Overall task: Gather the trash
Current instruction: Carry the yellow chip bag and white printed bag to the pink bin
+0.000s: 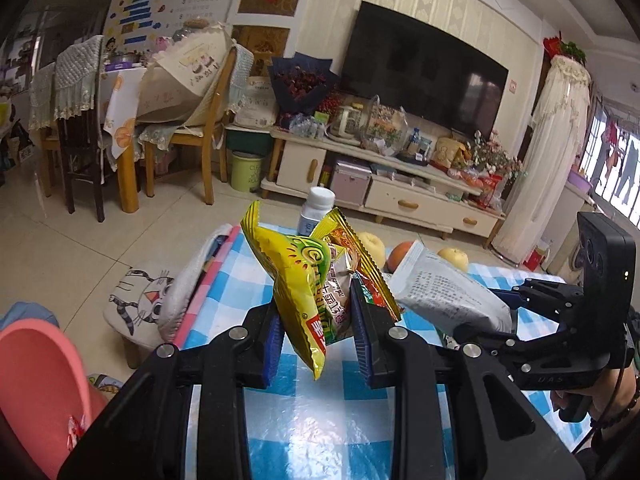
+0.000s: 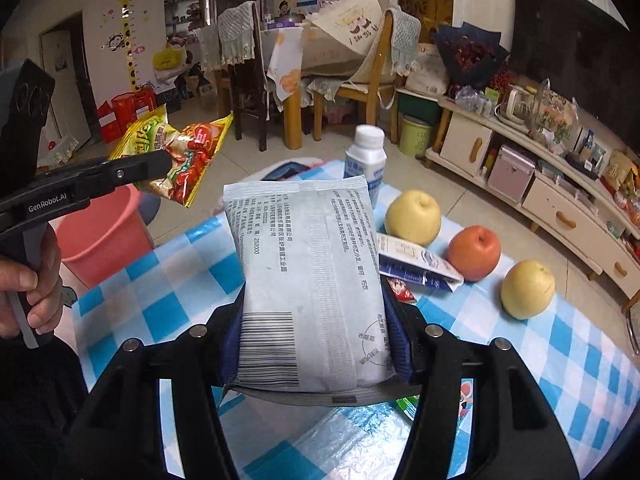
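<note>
The left gripper [image 1: 316, 320] clamps crumpled yellow-and-red foil snack wrappers [image 1: 308, 280]; the right gripper [image 2: 316, 344] grips a grey printed plastic pouch [image 2: 308, 280]. Only the right wrist view shows a torn white-and-blue wrapper [image 2: 416, 260] at two o'clock beside three fruits, behind the pouch.

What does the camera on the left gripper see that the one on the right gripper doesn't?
Only the left view shows the cat-print stool on the floor. Only the right view shows the torn blue-and-white wrapper beside the red apple, and the white pack's barcode. Both show the left gripper shut on crumpled snack wrappers, the right gripper shut on the white pack, the white bottle, the pink bucket and the checked tablecloth.
</note>
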Demonstrator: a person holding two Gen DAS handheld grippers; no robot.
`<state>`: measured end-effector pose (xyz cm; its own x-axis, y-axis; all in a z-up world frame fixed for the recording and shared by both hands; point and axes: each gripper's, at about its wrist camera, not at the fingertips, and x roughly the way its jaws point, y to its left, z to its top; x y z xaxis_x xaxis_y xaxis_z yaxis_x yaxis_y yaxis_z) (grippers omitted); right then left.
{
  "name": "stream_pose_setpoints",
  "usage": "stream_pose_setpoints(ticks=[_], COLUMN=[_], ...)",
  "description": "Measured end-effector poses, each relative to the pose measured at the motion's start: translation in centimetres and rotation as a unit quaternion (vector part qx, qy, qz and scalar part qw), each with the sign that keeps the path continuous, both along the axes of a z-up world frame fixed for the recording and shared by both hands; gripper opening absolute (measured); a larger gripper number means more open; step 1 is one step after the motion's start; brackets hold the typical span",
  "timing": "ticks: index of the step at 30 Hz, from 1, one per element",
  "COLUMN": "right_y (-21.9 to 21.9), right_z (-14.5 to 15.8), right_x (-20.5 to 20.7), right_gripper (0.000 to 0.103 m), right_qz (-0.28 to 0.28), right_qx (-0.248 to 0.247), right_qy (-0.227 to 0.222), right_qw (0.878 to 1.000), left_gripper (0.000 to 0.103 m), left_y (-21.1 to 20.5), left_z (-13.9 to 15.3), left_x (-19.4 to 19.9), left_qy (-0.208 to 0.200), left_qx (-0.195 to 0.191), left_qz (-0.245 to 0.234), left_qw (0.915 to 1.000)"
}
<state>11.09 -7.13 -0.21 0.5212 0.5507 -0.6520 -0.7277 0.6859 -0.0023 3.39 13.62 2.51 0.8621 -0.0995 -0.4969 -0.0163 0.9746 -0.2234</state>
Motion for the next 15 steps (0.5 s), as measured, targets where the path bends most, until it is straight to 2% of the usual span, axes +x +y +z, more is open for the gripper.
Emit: stream_pose_setpoints(ticks=[7, 15], right_y=[4.7, 15.5], right_z=[3.3, 5.4], right_x=[-2.3, -6.3], right_gripper=[0.06, 0.06], right_qz=[0.043, 0.136], right_qx=[0.022, 0.044], right_qy=[-0.015, -0.01], right_qw=[0.999, 0.99], left_gripper=[0.031, 0.031], left_y=[5.6, 15.0], left_z=[1.1, 3.5], left_x=[-5.4, -13.0], left_qy=[0.01, 0.018], left_qx=[0.024, 0.069], left_qz=[0.054, 0.148], left_qw=[0.9982, 0.9864])
